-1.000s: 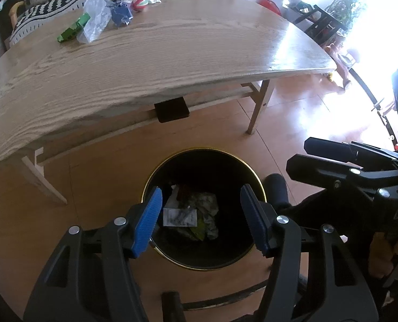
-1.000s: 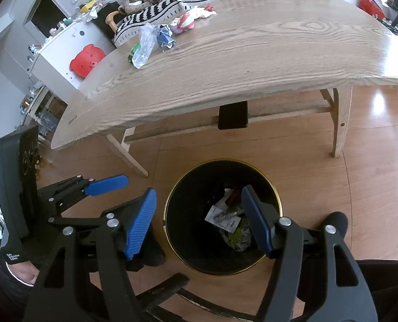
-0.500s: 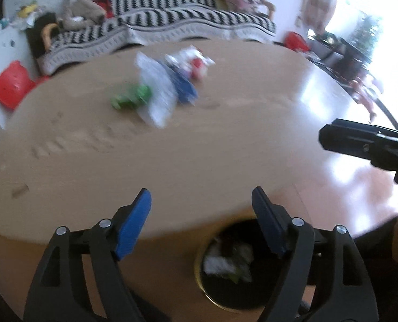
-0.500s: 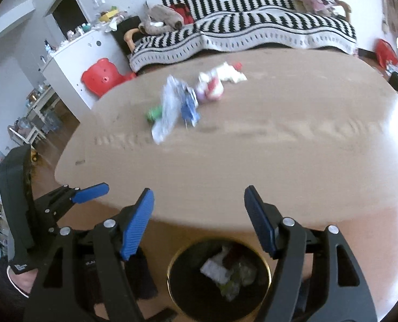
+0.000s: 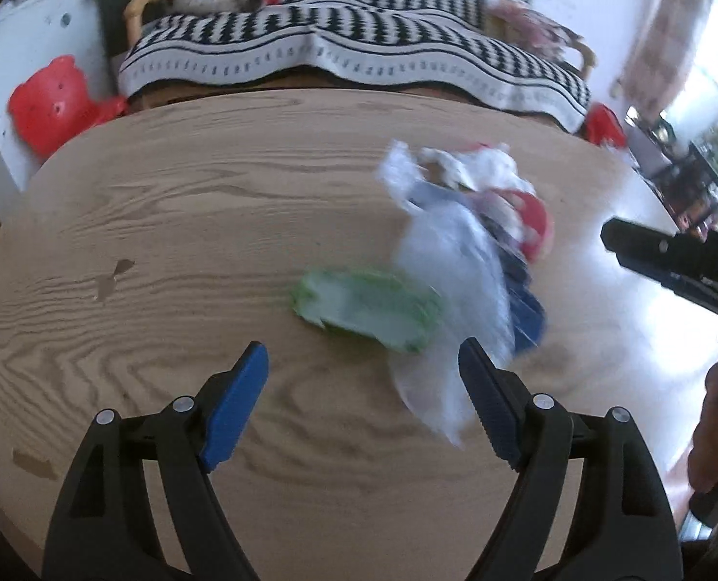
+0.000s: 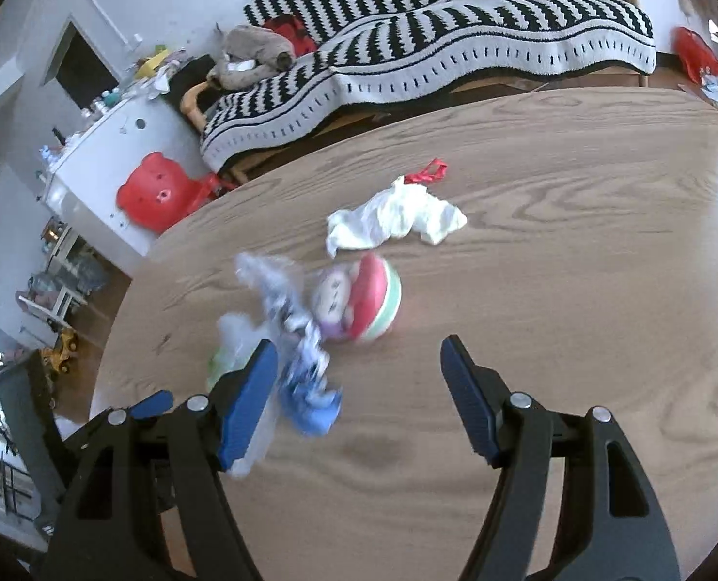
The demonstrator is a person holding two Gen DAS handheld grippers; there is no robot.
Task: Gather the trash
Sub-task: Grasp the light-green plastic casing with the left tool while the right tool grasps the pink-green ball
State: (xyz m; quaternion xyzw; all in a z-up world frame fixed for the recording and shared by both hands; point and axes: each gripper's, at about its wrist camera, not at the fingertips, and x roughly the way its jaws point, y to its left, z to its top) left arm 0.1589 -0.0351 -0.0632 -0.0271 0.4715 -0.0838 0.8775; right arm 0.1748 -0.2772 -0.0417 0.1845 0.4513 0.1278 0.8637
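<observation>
Bare wood lay open across the near part of the table (image 6: 577,290), in front of both grippers' spread, empty jaws. Farther in, a loose cluster blocked the middle: a green wrapper (image 5: 364,307), a clear plastic bag (image 5: 448,261) lying partly over it, a blue wrapper (image 6: 310,402), a round red-and-green package (image 6: 359,302) and a white crumpled tissue (image 6: 393,218) beyond. The table's far right stretch stood clear. A striped sofa (image 6: 456,48) closed off the far edge.
</observation>
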